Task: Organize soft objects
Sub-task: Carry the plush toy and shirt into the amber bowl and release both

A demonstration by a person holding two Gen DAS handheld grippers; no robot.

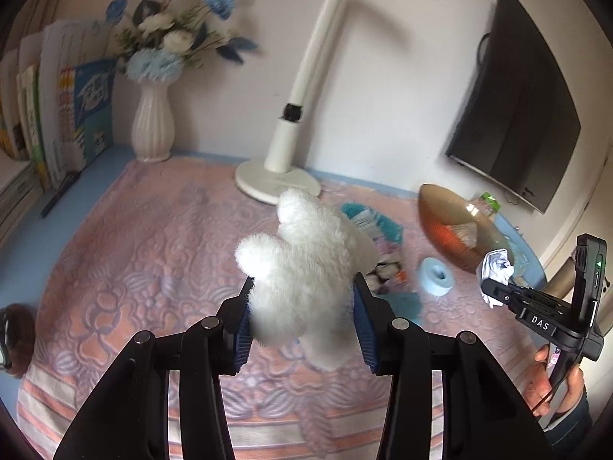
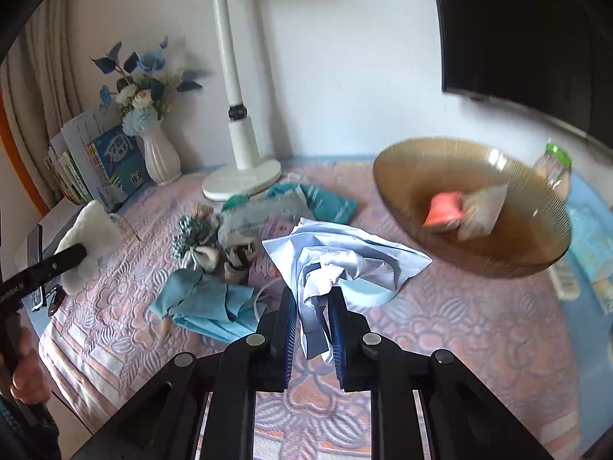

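The left gripper (image 1: 302,318) is clamped on a white plush toy (image 1: 306,272), lifted clear of the pink patterned blanket (image 1: 126,268), and the right gripper (image 2: 314,329), nearly closed, pinches a crumpled pale-blue cloth (image 2: 341,260) held above the blanket's middle. The amber glass bowl (image 2: 398,180) near the far right corner, already holding an orange piece and a grey one, looks like the likely destination. Carry each load fully over the rim before releasing, keeping trailing folds clear of the face masks (image 2: 207,306) below.

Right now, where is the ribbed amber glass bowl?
The ribbed amber glass bowl sits at the right of the right wrist view, on the pink patterned blanket, beyond the crumpled pale blue cloth gripped by the right gripper.
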